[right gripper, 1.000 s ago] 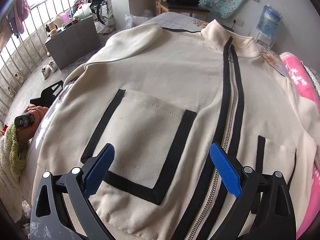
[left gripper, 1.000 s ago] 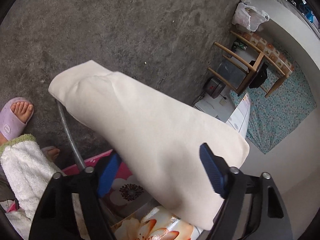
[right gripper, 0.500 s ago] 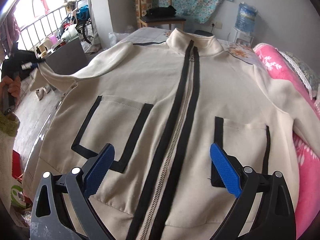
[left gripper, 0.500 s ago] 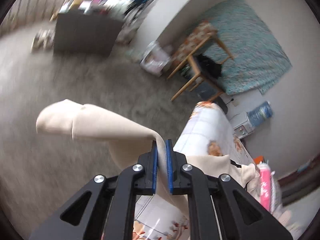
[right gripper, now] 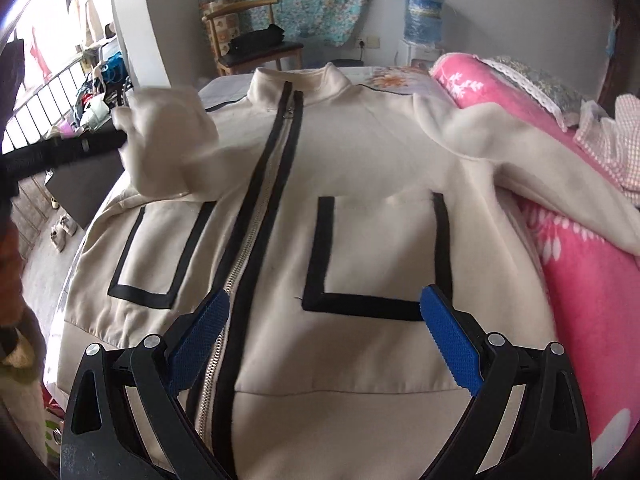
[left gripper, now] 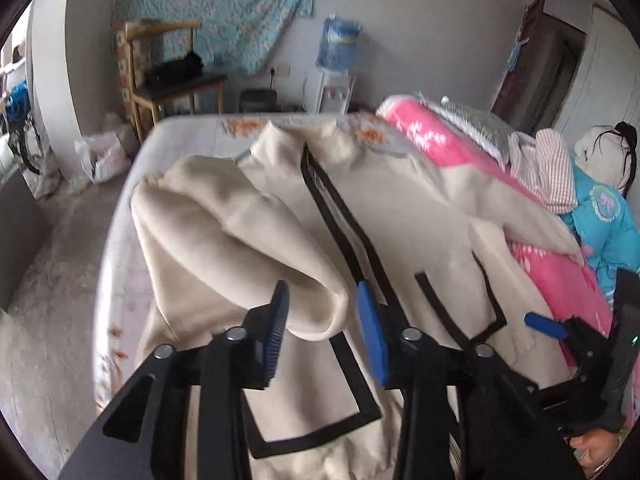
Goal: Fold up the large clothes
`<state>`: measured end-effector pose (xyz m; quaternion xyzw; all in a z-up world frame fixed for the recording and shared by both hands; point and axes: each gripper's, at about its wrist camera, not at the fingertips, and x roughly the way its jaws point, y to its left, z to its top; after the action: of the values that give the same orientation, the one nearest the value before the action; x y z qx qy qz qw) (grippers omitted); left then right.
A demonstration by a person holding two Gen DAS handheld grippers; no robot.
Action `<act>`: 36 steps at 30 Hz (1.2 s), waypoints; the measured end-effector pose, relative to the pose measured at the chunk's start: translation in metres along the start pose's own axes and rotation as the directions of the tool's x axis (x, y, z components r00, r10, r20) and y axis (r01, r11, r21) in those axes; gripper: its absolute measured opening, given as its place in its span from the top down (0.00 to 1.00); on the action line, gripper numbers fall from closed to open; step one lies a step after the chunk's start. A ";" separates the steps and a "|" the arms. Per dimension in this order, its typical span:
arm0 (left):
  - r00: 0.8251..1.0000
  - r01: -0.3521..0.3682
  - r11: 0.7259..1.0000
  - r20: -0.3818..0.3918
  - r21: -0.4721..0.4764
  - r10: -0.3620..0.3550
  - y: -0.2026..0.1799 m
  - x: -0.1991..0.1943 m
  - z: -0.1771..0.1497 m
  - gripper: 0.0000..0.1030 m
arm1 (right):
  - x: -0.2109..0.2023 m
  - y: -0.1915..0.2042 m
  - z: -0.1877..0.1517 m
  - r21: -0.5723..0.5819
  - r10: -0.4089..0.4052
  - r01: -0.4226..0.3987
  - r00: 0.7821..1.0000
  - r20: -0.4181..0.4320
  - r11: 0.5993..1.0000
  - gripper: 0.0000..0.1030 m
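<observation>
Bed (right gripper: 224,84) holds jacket (right gripper: 360,240); sleeve (left gripper: 240,240) between parted left fingers (left gripper: 276,332); right fingers (right gripper: 448,336) apart above hem

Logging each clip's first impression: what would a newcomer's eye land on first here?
The cream jacket with its black-edged zipper and pockets, spread front-up across the bed, fills both views. Its sleeve is bunched over the chest, its end between the open fingers of the left gripper. The right gripper hangs open over the hem, beside a pink blanket.
</observation>
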<state>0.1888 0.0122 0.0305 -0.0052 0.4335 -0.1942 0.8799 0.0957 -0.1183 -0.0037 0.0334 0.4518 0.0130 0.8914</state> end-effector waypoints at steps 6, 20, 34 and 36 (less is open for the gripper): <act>0.998 0.057 0.997 -0.033 -0.045 -0.059 0.007 0.006 -0.050 0.37 | 0.001 -0.019 0.001 0.015 0.001 -0.001 1.000 -0.023 1.000 0.11; 0.957 -0.288 0.944 -0.069 -0.159 0.280 0.066 0.017 -0.062 0.34 | 0.083 -0.009 0.129 0.132 0.367 -0.356 0.928 -0.065 0.925 0.20; 0.933 -0.359 0.913 -0.076 -0.193 0.351 0.096 0.027 -0.070 0.50 | 0.147 -0.022 0.168 0.204 0.380 -0.351 0.916 -0.126 0.914 0.93; 0.933 -0.359 0.912 -0.076 -0.198 0.351 0.097 0.026 -0.069 0.51 | 0.111 -0.025 0.178 0.157 0.377 -0.370 0.926 -0.015 0.916 0.93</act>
<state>0.1832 0.1038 -0.0500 -0.0146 0.4621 0.0153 0.8866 0.3047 -0.1456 0.0105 0.1861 0.4568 0.1493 0.8570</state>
